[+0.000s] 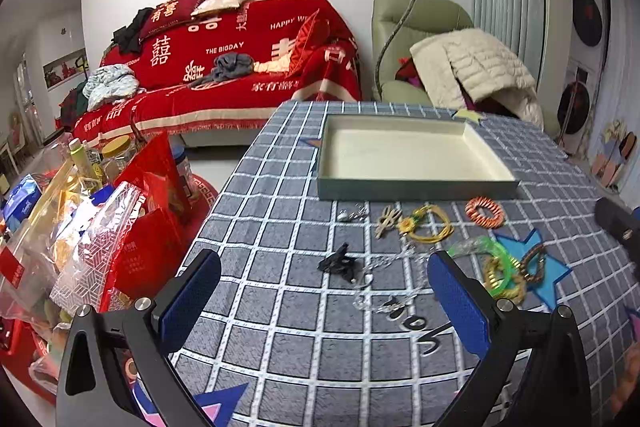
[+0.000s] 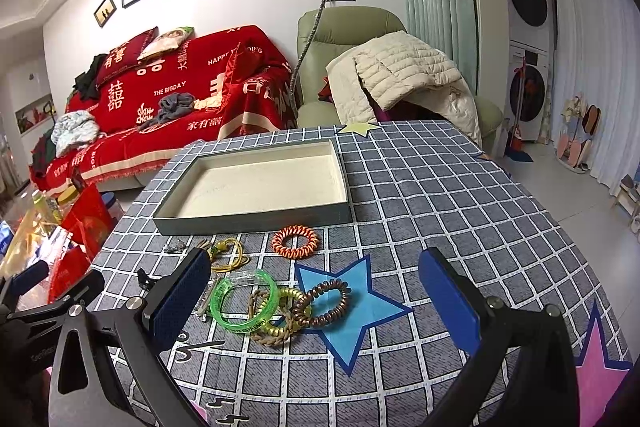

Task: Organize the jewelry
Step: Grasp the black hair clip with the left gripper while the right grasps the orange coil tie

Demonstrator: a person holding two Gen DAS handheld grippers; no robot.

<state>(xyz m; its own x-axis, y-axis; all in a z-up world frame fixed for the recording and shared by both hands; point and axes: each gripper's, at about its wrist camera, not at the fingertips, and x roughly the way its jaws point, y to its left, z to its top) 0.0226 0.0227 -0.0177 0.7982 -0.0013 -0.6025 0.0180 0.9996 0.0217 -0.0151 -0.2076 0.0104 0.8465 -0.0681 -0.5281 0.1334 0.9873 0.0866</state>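
Left claw (image 1: 324, 301): fingers spread wide, nothing between them, hovering low over the desk (image 1: 280, 327) at the bottom of the left wrist view. Right claw (image 2: 316, 301): likewise spread and empty, bottom of the right wrist view. Just ahead of the left claw lie a dark clip-like piece (image 1: 338, 263) and a pale chain (image 1: 384, 291), blurred. Ahead of the right claw, a tangle at lower centre: green bangle (image 2: 244, 303), yellow coil tie (image 2: 290, 303), braided tan band (image 2: 274, 333) and brown coil tie (image 2: 322, 303), overlapping, partly on a blue star patch (image 2: 352, 311). Further out, nearer the tray: orange coil ring (image 2: 295, 241), yellow cord piece (image 2: 230, 253), small silvery bits (image 2: 176, 248). Tray (image 2: 256, 217) sits mid-frame, its pale floor bare. Judgement: task at its start; nothing sorted, every visible piece still loose on the desk, none gripped.
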